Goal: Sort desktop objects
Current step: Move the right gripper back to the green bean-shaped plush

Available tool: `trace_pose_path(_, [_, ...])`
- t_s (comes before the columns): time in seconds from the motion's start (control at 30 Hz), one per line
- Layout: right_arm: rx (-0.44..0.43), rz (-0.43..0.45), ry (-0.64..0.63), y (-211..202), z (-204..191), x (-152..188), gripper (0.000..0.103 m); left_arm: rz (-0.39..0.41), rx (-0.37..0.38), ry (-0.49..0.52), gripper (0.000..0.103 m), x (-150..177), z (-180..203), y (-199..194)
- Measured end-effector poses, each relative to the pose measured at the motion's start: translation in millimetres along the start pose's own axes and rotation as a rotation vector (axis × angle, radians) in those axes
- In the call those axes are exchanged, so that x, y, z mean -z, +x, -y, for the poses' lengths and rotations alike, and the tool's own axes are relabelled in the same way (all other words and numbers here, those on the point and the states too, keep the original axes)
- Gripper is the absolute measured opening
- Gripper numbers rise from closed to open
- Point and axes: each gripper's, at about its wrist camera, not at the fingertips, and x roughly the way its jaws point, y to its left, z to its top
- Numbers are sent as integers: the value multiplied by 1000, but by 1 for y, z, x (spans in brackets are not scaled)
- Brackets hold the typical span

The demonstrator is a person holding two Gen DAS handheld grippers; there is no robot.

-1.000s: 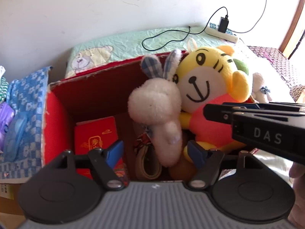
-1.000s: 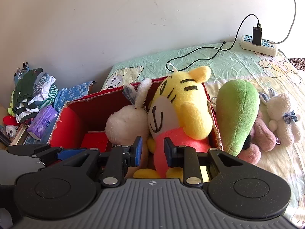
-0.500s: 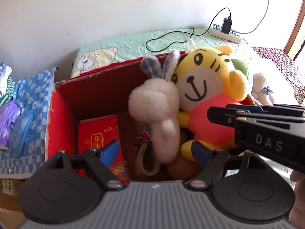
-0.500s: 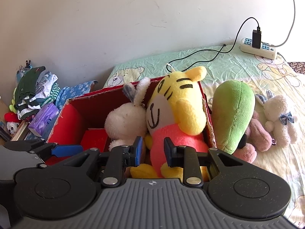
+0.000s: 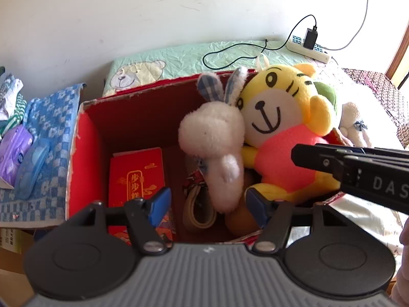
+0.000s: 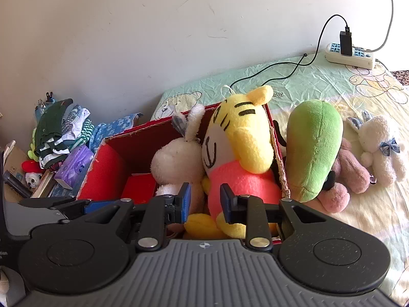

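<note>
Red cardboard box (image 5: 84, 138) on bear-print sheet (image 6: 319, 81), white wall, left claw (image 5: 207, 206) closing, empty, right claw (image 6: 205, 200) narrow, empty.

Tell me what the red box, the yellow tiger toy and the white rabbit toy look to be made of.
Red box: apparently cardboard with a red printed skin, matte inside; its torn rim shows pale brown fibre.
Yellow tiger toy: soft short-pile plush, probably synthetic, with stitched black face lines.
White rabbit toy: fluffier, curlier pile, dull and slightly matted; its ears look lined with checked woven cloth.
</note>
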Motion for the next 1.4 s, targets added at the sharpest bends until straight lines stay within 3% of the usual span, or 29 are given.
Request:
trace_pose_path(0.2, [-38, 16, 4, -9, 8, 3, 28, 7, -9, -18, 72, 1, 2, -4])
trace_pose_path(0.53, [-211, 35, 14, -24, 47, -2, 29, 86, -3, -124, 74, -5, 12, -32])
trace_pose_path(0.7, [-242, 41, 66, -47, 99, -12, 29, 181, 10, -101, 76, -14, 53, -51])
trace_pose_path(0.9, [-188, 46, 125, -65, 166, -21, 30, 242, 78, -73, 75, -29, 113, -51])
trace_pose_path(1.2, [-100, -14, 189, -62, 254, -28, 33, 215, 168, 13, 72, -43, 202, -19])
trace_pose_path(1.4, [-164, -47, 222, -49, 278, -40, 44, 156, 100, 23, 72, -46, 225, 12])
